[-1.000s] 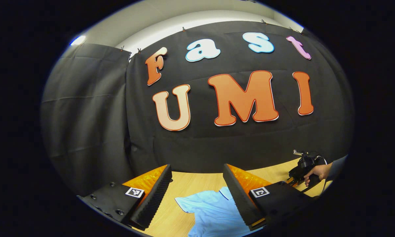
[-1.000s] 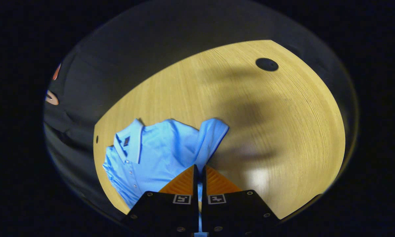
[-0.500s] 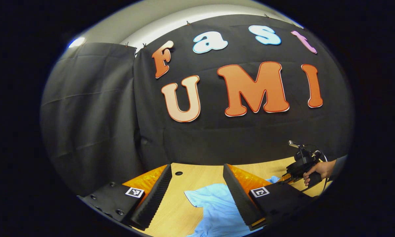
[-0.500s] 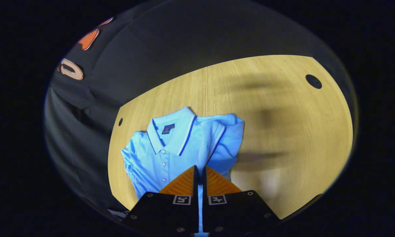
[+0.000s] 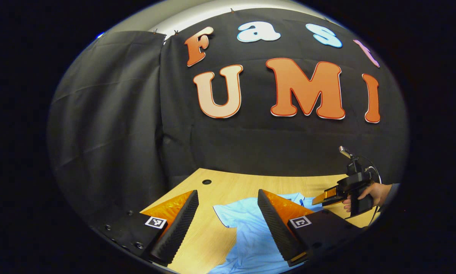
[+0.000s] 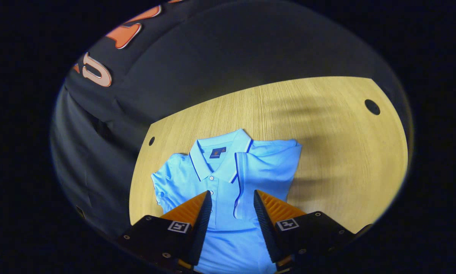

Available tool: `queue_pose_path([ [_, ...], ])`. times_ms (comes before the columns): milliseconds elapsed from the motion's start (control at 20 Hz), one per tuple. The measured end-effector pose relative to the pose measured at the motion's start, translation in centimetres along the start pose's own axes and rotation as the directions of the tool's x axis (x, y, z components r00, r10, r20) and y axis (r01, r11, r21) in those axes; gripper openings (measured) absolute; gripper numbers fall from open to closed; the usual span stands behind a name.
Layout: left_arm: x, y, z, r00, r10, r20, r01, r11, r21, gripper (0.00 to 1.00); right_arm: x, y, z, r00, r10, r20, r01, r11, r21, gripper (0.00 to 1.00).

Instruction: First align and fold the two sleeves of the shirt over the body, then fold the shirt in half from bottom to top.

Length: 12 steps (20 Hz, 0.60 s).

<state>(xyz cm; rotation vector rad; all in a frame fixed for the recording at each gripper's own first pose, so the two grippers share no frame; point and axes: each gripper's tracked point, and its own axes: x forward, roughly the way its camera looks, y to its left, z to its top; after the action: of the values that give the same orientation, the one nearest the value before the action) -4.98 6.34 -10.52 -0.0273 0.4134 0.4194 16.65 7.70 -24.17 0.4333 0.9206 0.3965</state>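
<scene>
Since 0.5 s ago, right gripper (image 6: pixel 229 199) has been opened; one sleeve (image 6: pixel 267 171) laid beside collar (image 6: pixel 220 152) of shirt (image 6: pixel 220 228) on bench (image 6: pixel 345 152). Left gripper (image 5: pixel 228 213) open w/ nothing held. Other sleeve, bottom fold left.

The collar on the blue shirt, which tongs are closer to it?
Right, I think. The right tongs hang open over the shirt just below the collar. The left tongs are open too, over the other sleeve, off to the side.
</scene>
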Motion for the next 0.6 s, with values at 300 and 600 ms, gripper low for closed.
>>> queue_pose_path([
  [300,5.4,0.6,-4.4,0.972,-0.153,-0.176,0.130,0.982,-0.136,1.00,-5.8,-0.2,0.3,0.988,-0.077,0.132,0.079,0.997,-0.011,0.90],
  [600,11.1,2.3,-8.8,0.904,-0.224,-0.365,0.172,0.970,-0.172,0.99,-10.4,-0.6,-2.4,0.966,-0.169,0.196,0.170,0.985,0.015,0.93],
])
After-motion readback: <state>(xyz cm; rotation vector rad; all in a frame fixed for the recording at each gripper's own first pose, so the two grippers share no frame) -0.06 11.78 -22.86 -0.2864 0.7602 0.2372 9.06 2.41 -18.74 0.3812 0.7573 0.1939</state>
